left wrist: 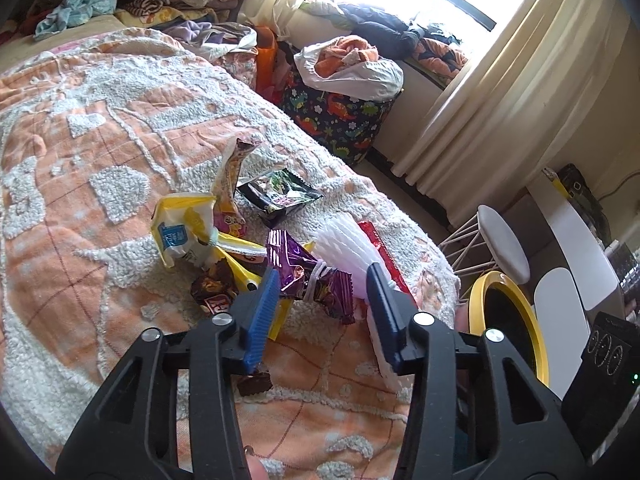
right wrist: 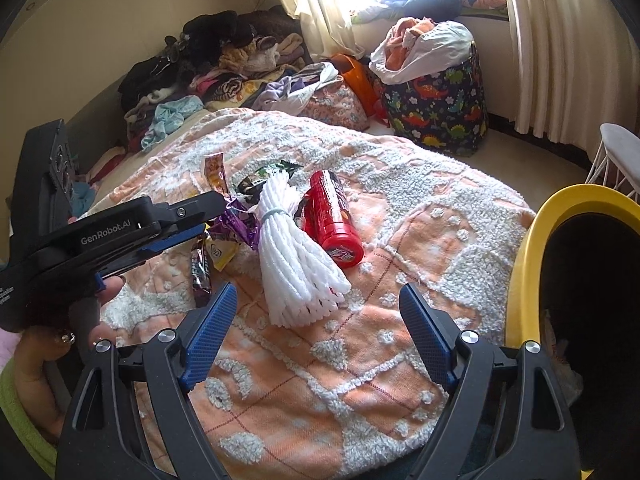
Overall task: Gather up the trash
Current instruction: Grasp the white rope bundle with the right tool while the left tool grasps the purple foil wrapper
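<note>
Trash lies in a heap on the orange-and-white bedspread [left wrist: 100,160]. My left gripper [left wrist: 323,271] straddles a crumpled purple wrapper [left wrist: 316,280]; the left pad touches it, while a narrow gap shows at the right pad. Around it lie a yellow-and-white bag [left wrist: 184,224], a black-green packet [left wrist: 280,194] and a brown chocolate wrapper [left wrist: 214,288]. My right gripper [right wrist: 318,289] stands wide open just short of a tied white foam bundle [right wrist: 296,256], with a red tube [right wrist: 334,220] beside the bundle. In the right wrist view the left gripper [right wrist: 216,204] reaches in from the left, held by a hand, onto the purple wrapper [right wrist: 236,222].
A yellow-rimmed bin [right wrist: 532,240] with a dark inside stands at the bed's right edge. Beyond the bed are a dinosaur-print hamper [right wrist: 440,108] stuffed with laundry, a clothes pile [right wrist: 224,60] along the wall, curtains and a white stool [left wrist: 504,240].
</note>
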